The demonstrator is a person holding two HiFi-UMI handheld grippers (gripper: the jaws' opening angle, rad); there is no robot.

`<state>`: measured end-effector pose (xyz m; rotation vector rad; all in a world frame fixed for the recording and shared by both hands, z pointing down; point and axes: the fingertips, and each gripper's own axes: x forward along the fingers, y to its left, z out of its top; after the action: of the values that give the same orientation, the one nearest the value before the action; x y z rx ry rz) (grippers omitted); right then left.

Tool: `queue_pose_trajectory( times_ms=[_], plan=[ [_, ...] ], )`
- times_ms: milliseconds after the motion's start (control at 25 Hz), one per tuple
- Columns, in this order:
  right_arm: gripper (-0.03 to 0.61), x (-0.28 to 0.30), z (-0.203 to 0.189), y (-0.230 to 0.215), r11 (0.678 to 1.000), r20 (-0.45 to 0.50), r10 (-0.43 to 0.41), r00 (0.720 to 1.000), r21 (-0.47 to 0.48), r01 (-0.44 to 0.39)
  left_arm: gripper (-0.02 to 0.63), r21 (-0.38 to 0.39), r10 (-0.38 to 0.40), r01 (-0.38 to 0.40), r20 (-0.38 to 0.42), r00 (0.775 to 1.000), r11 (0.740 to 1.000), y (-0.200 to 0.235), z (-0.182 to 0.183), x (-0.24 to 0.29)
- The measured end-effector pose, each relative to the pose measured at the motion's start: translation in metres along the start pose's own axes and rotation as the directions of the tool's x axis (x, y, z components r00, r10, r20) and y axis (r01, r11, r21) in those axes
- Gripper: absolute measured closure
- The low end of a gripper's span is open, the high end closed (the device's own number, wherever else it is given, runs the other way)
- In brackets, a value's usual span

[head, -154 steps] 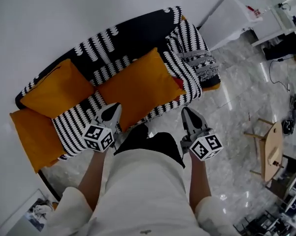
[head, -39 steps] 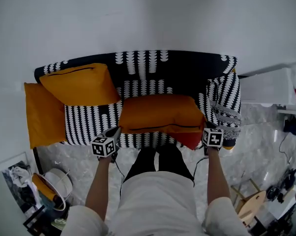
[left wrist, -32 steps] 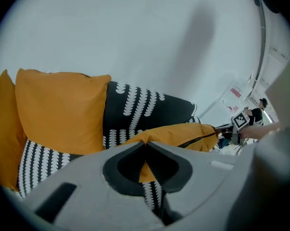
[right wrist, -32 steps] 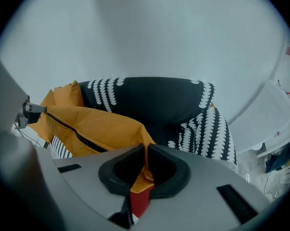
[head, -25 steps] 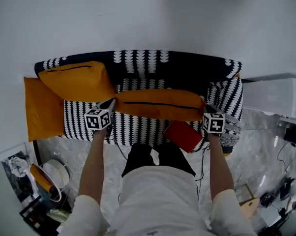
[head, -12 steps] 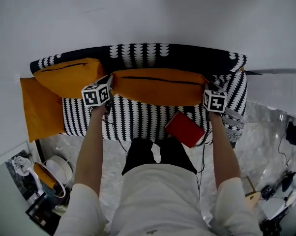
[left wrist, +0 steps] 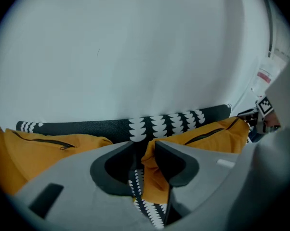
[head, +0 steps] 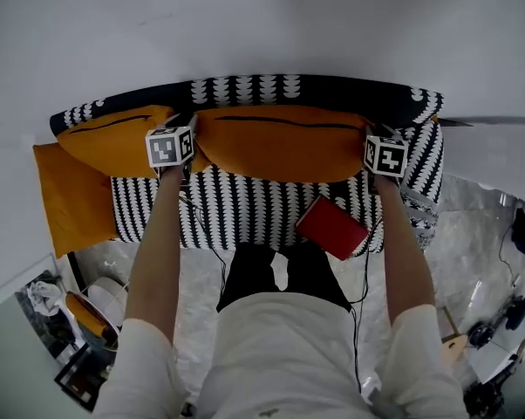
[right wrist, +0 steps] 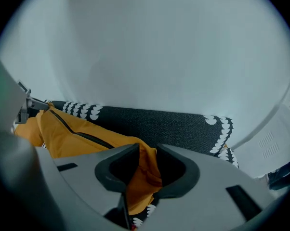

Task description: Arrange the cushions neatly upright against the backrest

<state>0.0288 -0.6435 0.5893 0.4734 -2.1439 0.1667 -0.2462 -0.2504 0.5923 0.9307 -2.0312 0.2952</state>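
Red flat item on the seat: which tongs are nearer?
Right. The right tongs, opening around the middle orange cushion's right corner, are just behind the red item; the left tongs, opening at that cushion's left corner, are far across.

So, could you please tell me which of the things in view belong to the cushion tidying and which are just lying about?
In the job:
long orange cushion
left gripper and right gripper, fingers opening with the cushion's corners between them
second orange cushion
sofa backrest

Lying about:
red flat item on the seat
round container on the floor
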Motion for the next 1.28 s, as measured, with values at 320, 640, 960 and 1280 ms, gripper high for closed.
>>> queue_pose_trajectory(
  times_ms=[320,640,960,1280],
  plan=[
    [0.437,-0.008,0.021,-0.009,0.996,0.085,-0.024,0.996,0.087,0.017,0.421,0.018,0.028,-0.028,0.019,0.999,0.999,0.01,0.014,-0.019],
    [0.43,-0.043,0.025,-0.008,0.999,0.116,-0.013,0.993,0.047,0.008,0.413,0.004,0.003,-0.004,0.111,0.994,1.0,-0.007,0.025,-0.06],
    [0.431,-0.11,0.04,0.009,0.997,0.238,0.068,0.969,0.012,-0.073,0.418,0.068,-0.086,0.071,0.26,0.962,0.995,-0.067,0.055,-0.127],
    [0.505,-0.205,0.04,0.036,0.977,0.401,0.209,0.892,-0.044,-0.209,0.513,0.116,-0.183,0.147,0.419,0.89,0.982,-0.137,0.053,-0.214]
  ],
)
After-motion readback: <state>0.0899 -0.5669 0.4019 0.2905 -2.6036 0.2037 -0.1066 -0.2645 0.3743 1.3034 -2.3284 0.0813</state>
